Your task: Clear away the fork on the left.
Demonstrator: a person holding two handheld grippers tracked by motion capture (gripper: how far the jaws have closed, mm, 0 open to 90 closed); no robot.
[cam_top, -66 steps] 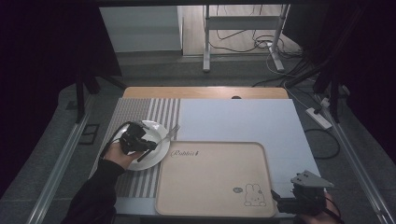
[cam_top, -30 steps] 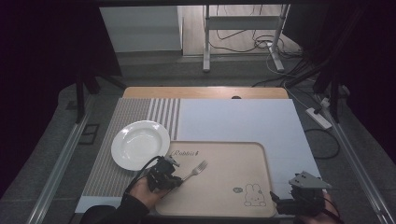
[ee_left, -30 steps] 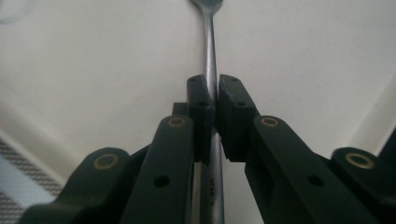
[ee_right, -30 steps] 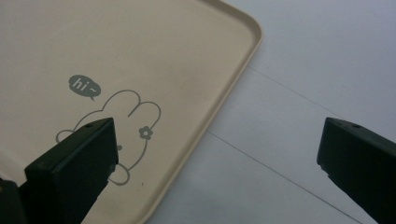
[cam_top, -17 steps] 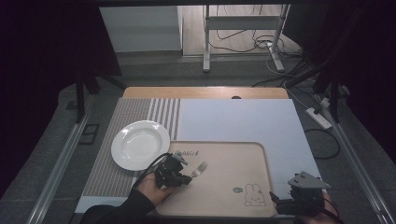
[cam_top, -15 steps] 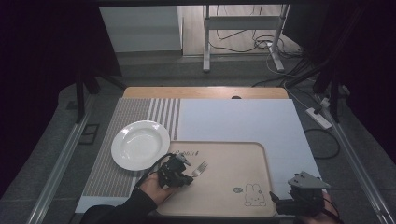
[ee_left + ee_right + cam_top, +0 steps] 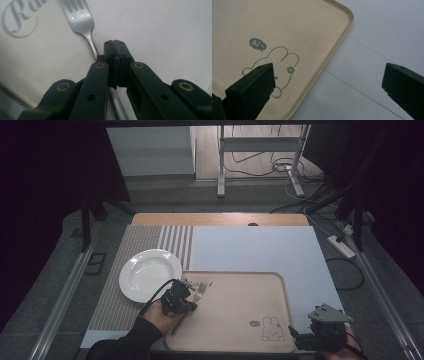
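A: What is the biggest thing on the table?

B: The pale blue mat (image 7: 260, 250) that covers most of the wooden tabletop; a grey striped placemat (image 7: 145, 245) lies along its left side; on the near part sits a beige tray (image 7: 240, 320) with raised rounded edges, its left edge just beside the placemat.

A: Anything printed on the tray?

B: A rabbit drawing (image 7: 272, 329) near its near right corner, with a small "hi~" bubble (image 7: 257, 43) beside it; cursive lettering (image 7: 17, 17) at the far left corner.

A: And the plate?

B: A white plate (image 7: 150, 274), bare, rests on the placemat, just left of the tray's far left corner.

A: Where is the fork?

B: The fork (image 7: 198, 292) lies on the tray's left part, tines toward the far side near the lettering, handle running back toward the person; in the left gripper view its neck passes just left of the black tips and the handle goes under the left jaw.

A: So the left gripper (image 7: 186, 292) holds it?

B: The jaws are pressed together with no gap; the fork's stem sits beside them, not between them, so they pinch nothing that I can see.

A: And the right gripper (image 7: 295, 336)?

B: At the near right corner of the tray, over its edge and the mat; its jaws stand wide apart with nothing between them.
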